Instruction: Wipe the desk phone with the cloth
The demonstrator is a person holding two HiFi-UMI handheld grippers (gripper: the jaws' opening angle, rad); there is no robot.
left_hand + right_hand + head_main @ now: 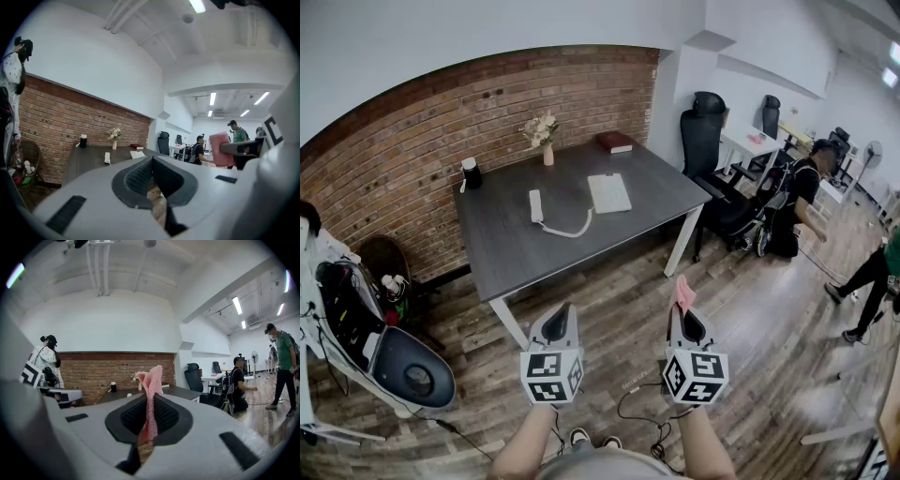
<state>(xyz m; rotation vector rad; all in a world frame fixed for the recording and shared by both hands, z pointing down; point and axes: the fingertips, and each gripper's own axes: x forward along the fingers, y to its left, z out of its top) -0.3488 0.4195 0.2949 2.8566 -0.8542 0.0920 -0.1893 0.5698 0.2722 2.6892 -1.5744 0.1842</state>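
A white desk phone (608,192) lies on the dark grey desk (506,253), its handset (536,205) off to the left on a curly cord. Both grippers hang over the wooden floor, well short of the desk's near edge. My right gripper (683,314) is shut on a pink cloth (683,293) that sticks up from between its jaws; in the right gripper view the pink cloth (150,394) stands upright in the jaws. My left gripper (560,322) is shut with nothing in it. In the left gripper view the handset (107,158) shows far off on the desk.
On the desk stand a flower vase (547,141), a black mug (472,172) and a red book (615,142). Black office chairs (705,131) are at the desk's right. A person (802,192) crouches at right; another person's legs (867,281) are further right. A pram-like cart (384,356) sits at left.
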